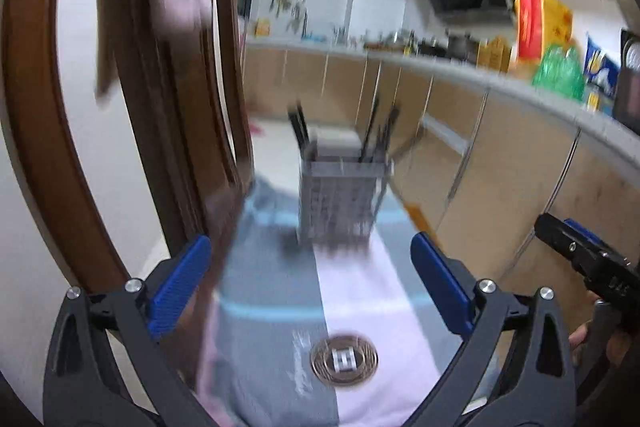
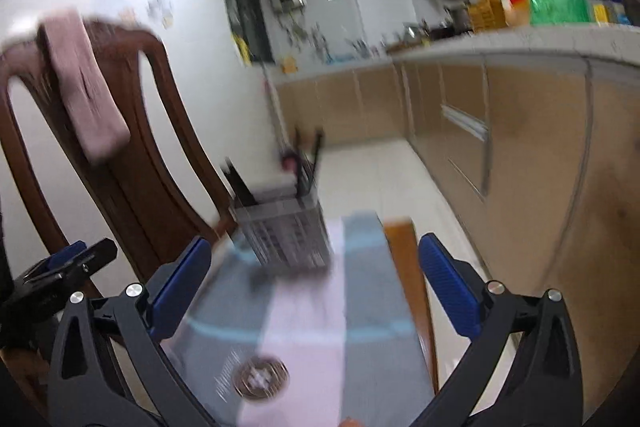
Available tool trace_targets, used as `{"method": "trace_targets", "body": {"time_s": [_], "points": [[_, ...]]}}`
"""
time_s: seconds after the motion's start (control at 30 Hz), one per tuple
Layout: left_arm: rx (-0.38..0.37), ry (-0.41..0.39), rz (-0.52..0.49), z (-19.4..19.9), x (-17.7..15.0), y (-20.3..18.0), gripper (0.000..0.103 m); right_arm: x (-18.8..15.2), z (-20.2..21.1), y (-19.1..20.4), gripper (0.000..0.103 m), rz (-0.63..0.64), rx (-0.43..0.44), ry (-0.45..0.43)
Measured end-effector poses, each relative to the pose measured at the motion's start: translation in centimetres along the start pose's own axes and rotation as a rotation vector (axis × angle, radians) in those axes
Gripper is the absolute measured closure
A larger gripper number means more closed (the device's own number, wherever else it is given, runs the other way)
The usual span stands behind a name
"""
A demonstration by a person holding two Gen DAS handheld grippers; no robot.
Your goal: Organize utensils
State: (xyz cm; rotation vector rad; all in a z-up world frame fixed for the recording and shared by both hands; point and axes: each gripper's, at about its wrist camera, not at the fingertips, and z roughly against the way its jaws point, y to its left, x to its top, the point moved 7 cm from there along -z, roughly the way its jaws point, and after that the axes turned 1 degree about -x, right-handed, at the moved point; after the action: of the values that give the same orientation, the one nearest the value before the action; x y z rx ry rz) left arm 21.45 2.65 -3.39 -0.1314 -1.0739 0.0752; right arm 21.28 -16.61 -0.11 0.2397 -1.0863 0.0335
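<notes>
A grey slatted utensil holder [image 1: 340, 201] stands on the far end of the cloth-covered table, with dark chopsticks [image 1: 378, 133] sticking up from it. It also shows in the right wrist view [image 2: 286, 231], blurred. My left gripper [image 1: 312, 267] is open and empty, well short of the holder. My right gripper [image 2: 316, 271] is open and empty too, nearer the table's right side. The right gripper's body shows at the left wrist view's right edge [image 1: 580, 255]. Both views are motion-blurred.
A round metal coin-like disc [image 1: 344, 359] lies on the pink and grey cloth [image 1: 360, 299] close below the grippers. A brown wooden chair [image 2: 132, 147] with a pink towel [image 2: 86, 87] stands at the left. Kitchen cabinets [image 1: 500, 167] run along the right.
</notes>
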Motion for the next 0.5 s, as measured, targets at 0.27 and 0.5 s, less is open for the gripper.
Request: {"method": "trace_targets", "body": {"time_s": [0.27, 0.5], "points": [[0.048, 0.056, -0.013, -3.0, -5.5, -0.5, 0.004, -5.1, -2.2, 0.7, 0.003, 0.114, -0.054, 0.009], [0.088, 0.022, -0.055, -2.2, -4.5, -0.8, 0.004, -6.5, -3.5, -0.5, 0.003, 0.061, -0.069, 0.061]]}}
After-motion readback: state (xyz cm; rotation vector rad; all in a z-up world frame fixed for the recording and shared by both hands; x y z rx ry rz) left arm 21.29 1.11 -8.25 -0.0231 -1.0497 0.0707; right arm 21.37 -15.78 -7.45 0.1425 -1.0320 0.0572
